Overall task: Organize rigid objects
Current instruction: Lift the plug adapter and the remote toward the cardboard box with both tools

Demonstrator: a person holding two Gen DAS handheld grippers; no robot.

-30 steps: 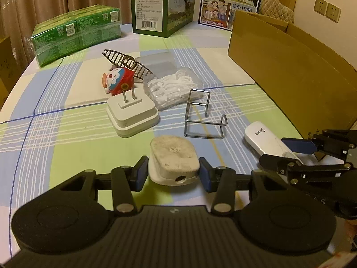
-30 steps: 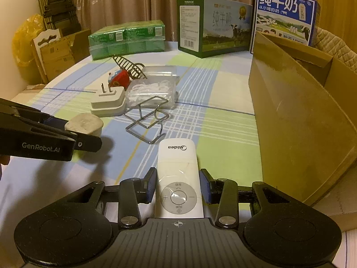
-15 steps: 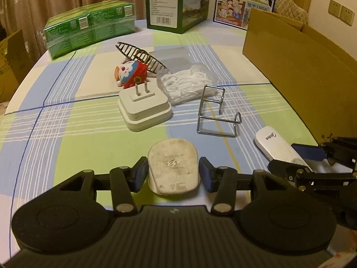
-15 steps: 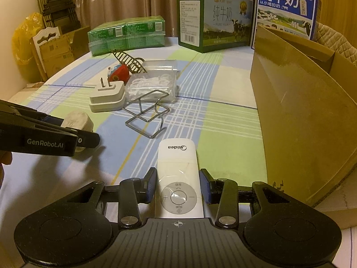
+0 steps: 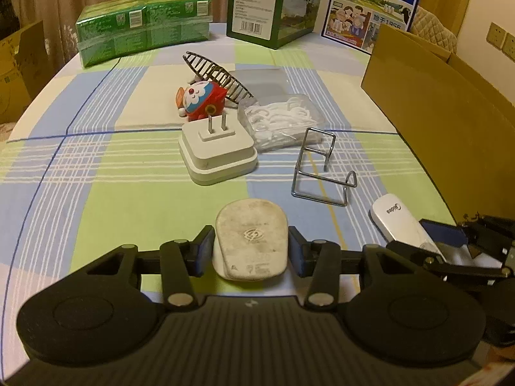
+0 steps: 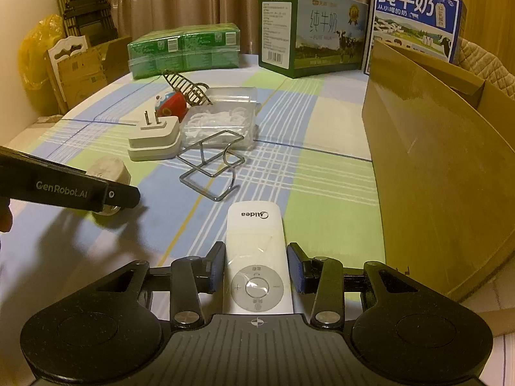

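- My left gripper is closing on the worn white plug, pads against its sides, low over the bench.
- My right gripper pinches the white remote across its button end.
- Beyond them lie a wire stand, a white adapter, a clear box of floss picks and a red toy.
- A cardboard box stands at the right.

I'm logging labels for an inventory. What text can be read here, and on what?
"Midea": remote.
"GenRobot.AI": left gripper.
"纯牛奶": blue milk box.
"纯牛奶", "PURE MILK": green milk box.
Fine print on both boxes, the green packs and the worn plug: unreadable.
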